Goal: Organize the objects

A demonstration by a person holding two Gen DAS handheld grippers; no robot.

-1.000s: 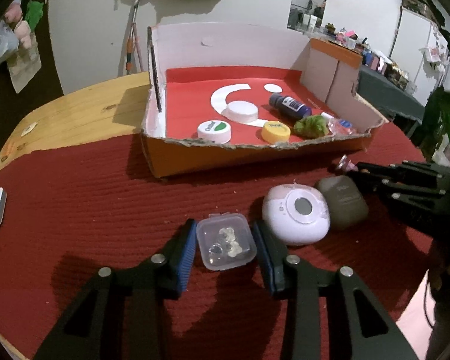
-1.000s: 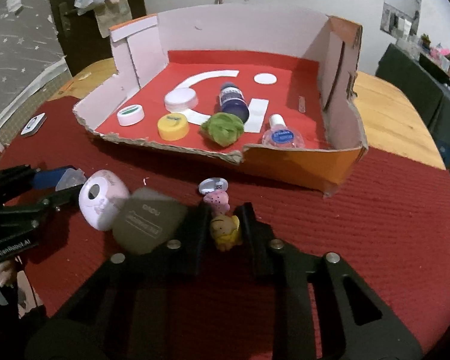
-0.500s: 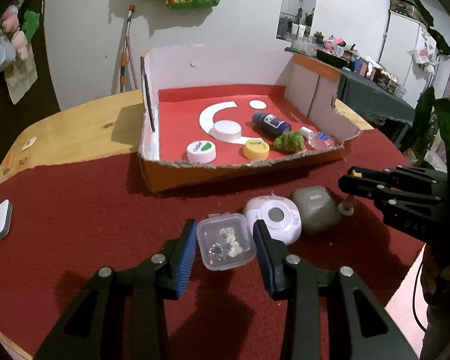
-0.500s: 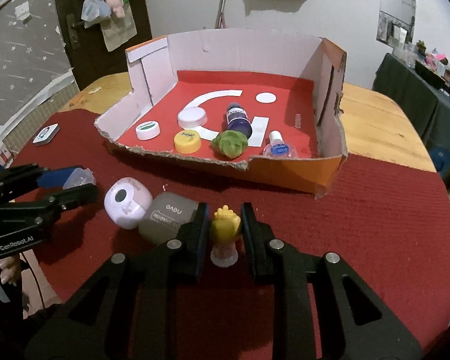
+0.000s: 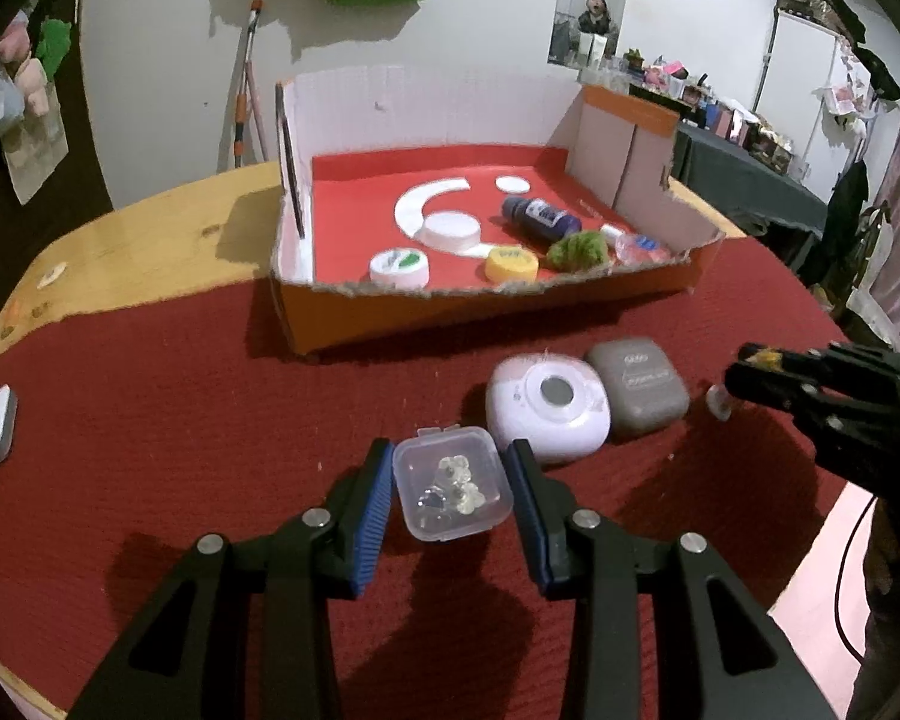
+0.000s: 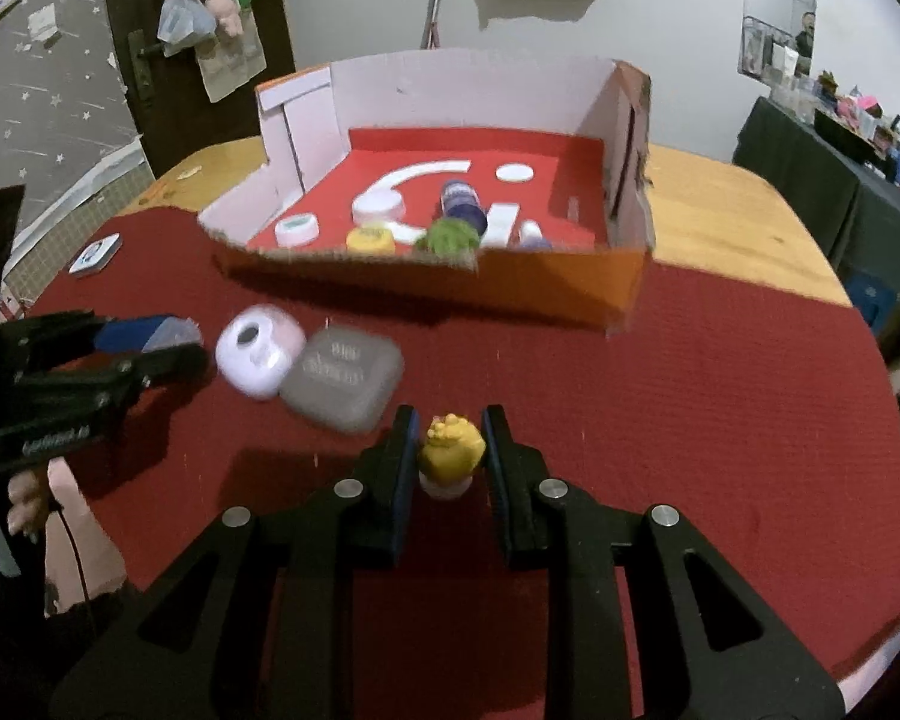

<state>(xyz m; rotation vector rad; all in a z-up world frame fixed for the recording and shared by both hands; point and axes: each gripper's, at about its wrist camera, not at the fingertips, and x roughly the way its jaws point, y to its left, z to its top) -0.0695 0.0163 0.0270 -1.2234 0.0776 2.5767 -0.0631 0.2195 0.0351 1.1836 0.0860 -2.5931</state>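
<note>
Now, left wrist view: my left gripper (image 5: 450,495) clamped on clear plastic case (image 5: 452,483), blue pads tight on both sides, case lifted over red cloth (image 5: 150,420). Cardboard tray (image 5: 486,309) far ahead; white round device (image 5: 546,405) and grey case (image 5: 639,387) just right. Risk: smooth lid slipping if I tilt.

Right wrist view: my right gripper (image 6: 450,456) shut on yellow figurine (image 6: 453,450), narrow gap. Tray far. Risk: small toy pivoting out, or clipping torn near wall on way in.

Two black skeletal tools, left tool (image 5: 450,483) and right tool (image 6: 450,450), blue-faced pads, silver screws, white lettering
</note>
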